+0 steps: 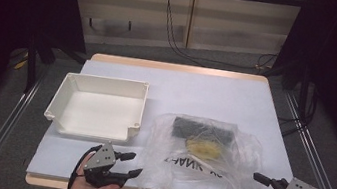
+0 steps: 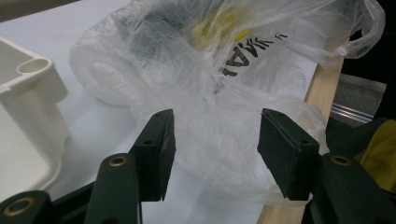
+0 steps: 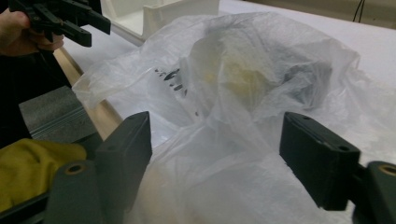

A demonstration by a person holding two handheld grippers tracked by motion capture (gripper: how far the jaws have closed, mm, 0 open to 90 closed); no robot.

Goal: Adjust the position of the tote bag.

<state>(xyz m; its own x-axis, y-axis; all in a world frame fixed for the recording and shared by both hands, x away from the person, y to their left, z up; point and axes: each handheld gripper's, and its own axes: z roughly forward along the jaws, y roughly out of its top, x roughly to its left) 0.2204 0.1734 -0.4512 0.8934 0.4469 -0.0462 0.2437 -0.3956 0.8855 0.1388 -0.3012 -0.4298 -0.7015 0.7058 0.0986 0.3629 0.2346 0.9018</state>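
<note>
Bag: clear plastic bag [image 1: 201, 152] at table's [image 1: 256, 102] near edge, right of white tray [image 1: 99, 107]; holds dark block [image 1: 202, 129], yellow item [image 1: 203, 147].
Left gripper [image 1: 130, 163]: jaws open, straddling bag's left edge, likely for spreading.
Right gripper [image 1: 253, 188]: jaws open around bag's right edge, unpinched.

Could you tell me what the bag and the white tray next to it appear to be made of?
The bag looks like thin, translucent plastic film: it crinkles, shines softly and lets a dark block and something yellow show through. The white tray seems to be rigid moulded plastic with a matt finish, judging by its smooth walls and rounded corner posts.
</note>
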